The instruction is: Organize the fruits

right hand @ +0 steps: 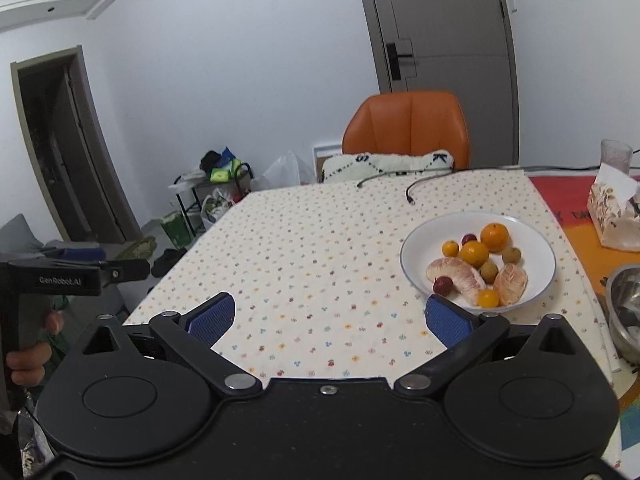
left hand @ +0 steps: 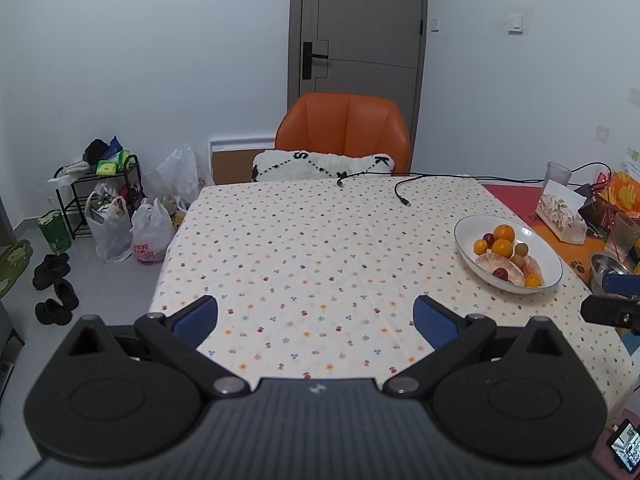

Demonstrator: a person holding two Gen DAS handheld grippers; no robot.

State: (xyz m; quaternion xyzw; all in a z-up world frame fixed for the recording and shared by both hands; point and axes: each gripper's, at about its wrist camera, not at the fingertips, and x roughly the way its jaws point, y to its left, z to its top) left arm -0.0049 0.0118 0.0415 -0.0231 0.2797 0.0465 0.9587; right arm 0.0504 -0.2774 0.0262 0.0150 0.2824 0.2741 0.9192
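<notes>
From the left wrist view, the left gripper (left hand: 316,320) hangs over the worktop with the flower-print cloth (left hand: 304,248), its blue-padded jaws spread wide and empty. The shallow white oval plate (left hand: 464,258) sits well off to its right, holding small oranges (left hand: 502,248), dark red plums (left hand: 500,273), brownish round fruits (left hand: 520,249) and peeled pink pomelo segments (left hand: 500,265). The fruits lie packed against each other, so a jaw going for one would likely nudge its neighbours, and the round ones could roll over the low rim. A loose black cable (left hand: 404,194) trails across the far cloth.

From the right wrist view, the right gripper (right hand: 330,318) also has its jaws wide apart with nothing between them, and the plate (right hand: 538,242) lies just ahead to its right. The right-hand pad is near the plate's front rim; a low approach could knock or tip the plate. The pomelo segments (right hand: 456,274) look soft, so a hard squeeze may crush them. A steel bowl (right hand: 624,312) at the right edge crowds that side. A hand (right hand: 28,356) holding the other gripper's handle shows at the left.
</notes>
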